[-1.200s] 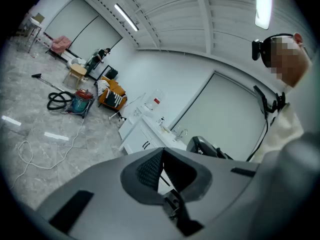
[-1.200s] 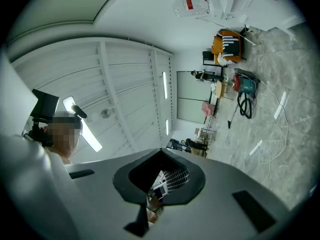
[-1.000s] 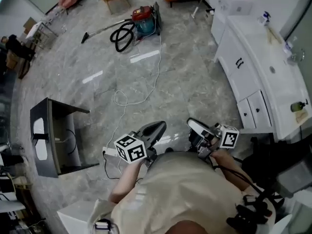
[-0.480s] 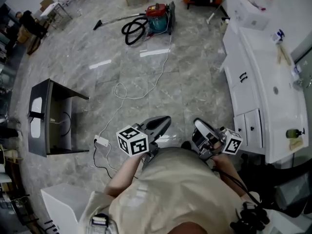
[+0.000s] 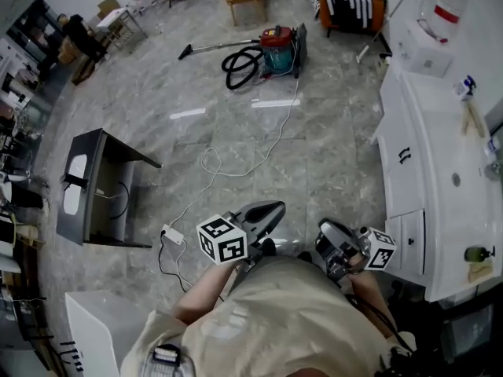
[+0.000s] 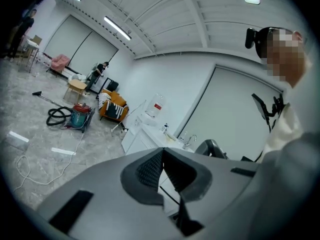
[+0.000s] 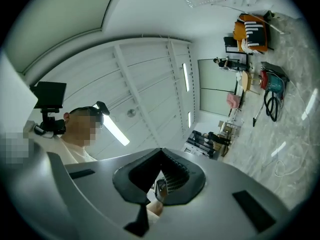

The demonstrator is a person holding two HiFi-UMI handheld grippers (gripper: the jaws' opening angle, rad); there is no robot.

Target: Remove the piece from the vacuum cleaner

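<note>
My right gripper (image 7: 161,151) points at the ceiling (image 7: 150,79), jaws together. I see the vacuum cleaner (image 7: 273,82) far off.

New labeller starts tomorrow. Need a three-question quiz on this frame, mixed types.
1. True or false: the left gripper has its jaws together with nothing between them.
2. The white cable from the vacuum cleaner runs across the floor to: A) the power strip near the person's feet; B) the sink counter; C) the dark side table.
3. What does the right gripper hold?

Key: 1 true. 2 A. 3 nothing; its jaws are shut and empty, and the vacuum cleaner sits far off across the floor.
</note>
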